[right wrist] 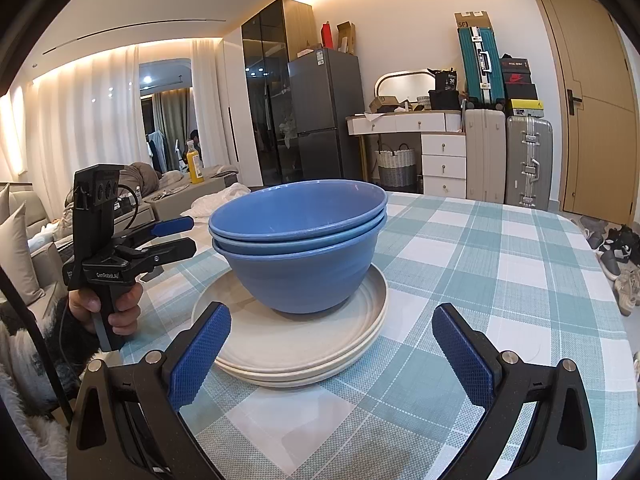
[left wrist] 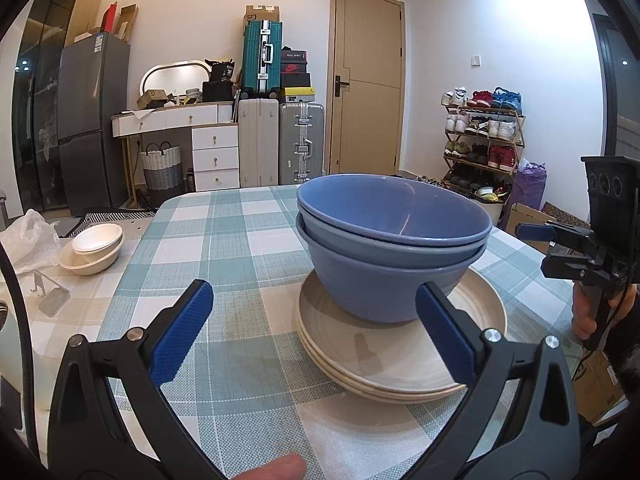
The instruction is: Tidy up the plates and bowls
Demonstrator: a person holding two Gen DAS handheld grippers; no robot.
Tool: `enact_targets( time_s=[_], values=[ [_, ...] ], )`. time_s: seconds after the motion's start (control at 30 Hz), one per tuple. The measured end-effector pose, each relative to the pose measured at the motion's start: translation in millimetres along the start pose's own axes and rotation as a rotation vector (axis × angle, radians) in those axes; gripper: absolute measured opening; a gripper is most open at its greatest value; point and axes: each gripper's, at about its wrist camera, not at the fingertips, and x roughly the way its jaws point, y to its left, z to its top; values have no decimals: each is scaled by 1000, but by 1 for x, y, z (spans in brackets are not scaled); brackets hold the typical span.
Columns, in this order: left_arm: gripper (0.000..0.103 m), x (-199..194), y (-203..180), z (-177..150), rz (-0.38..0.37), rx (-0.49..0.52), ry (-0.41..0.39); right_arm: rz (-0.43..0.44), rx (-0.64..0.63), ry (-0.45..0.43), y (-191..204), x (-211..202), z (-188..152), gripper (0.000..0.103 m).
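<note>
Both tongs (left wrist: 314,322) (right wrist: 332,344) gape — three blue bowls (left wrist: 394,256) atop three plates (left wrist: 400,354).

1. "GenRobot.AI" in white letters stands on the black body of the left gripper (right wrist: 174,236), seen from the right wrist view
2. "SF" is printed on the cardboard box (right wrist: 472,20) atop the teal suitcase (right wrist: 480,66); the same letters show on it in the left wrist view
3. A red Nike swoosh marks the black shoe box (right wrist: 517,77)
4. "36" shows on the black bag (right wrist: 449,78) on the dresser; its smaller print is unreadable
</note>
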Motion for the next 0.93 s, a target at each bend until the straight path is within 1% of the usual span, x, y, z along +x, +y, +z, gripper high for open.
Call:
enact_targets(
  time_s=[0.93],
  values=[
    [101,-1,-1,0,-6,2,-8,0,-16,3,4,2,-1,103]
  ],
)
